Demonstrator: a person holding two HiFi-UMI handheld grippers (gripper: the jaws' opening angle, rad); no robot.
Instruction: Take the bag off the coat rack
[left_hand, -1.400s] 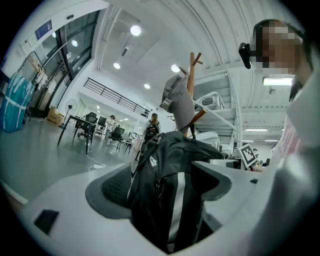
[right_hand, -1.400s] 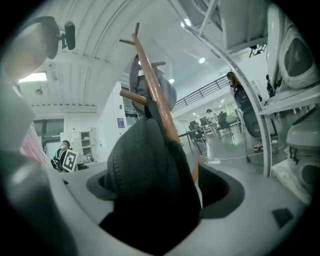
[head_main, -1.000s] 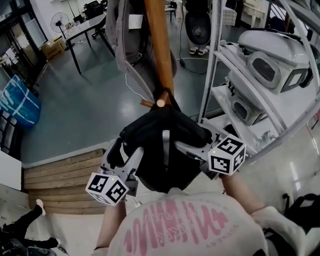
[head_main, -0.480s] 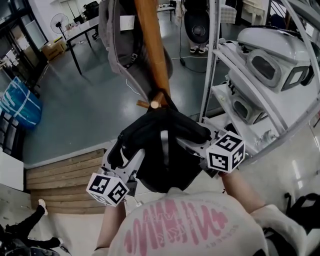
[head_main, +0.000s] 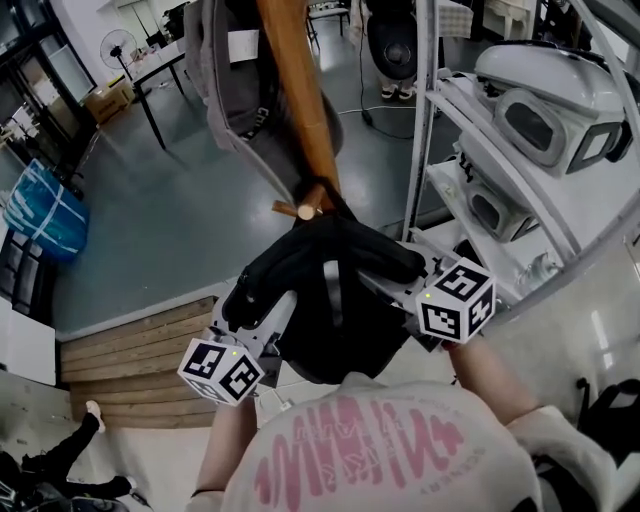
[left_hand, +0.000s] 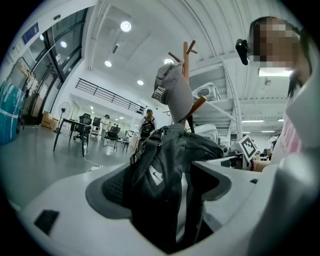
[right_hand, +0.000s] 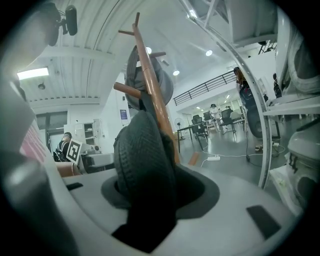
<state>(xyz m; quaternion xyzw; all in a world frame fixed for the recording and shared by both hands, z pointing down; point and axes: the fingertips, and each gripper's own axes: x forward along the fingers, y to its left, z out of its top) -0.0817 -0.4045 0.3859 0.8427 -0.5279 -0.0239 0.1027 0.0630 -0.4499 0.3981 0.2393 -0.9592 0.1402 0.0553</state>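
A black bag (head_main: 330, 270) hangs by its top from a peg (head_main: 300, 210) of the wooden coat rack (head_main: 295, 90). My left gripper (head_main: 262, 300) holds the bag's left side; in the left gripper view its jaws (left_hand: 160, 195) are shut on the black fabric (left_hand: 165, 165). My right gripper (head_main: 385, 285) is at the bag's right side. Its jaws have just been closing, and in the right gripper view (right_hand: 150, 200) a padded black part of the bag (right_hand: 142, 155) fills the gap and looks pinched. A grey bag (head_main: 225, 90) hangs higher on the rack.
A white metal shelf unit (head_main: 430, 120) with white machines (head_main: 540, 120) stands close on the right. Wooden steps (head_main: 130, 350) lie at lower left. Farther back are a black-legged table (head_main: 160, 60), a fan (head_main: 395, 40) and a blue bag (head_main: 40, 210).
The head view has shifted a little, so the rack pole sits further left. Both grippers stay at the black bag, which still hangs from the peg.
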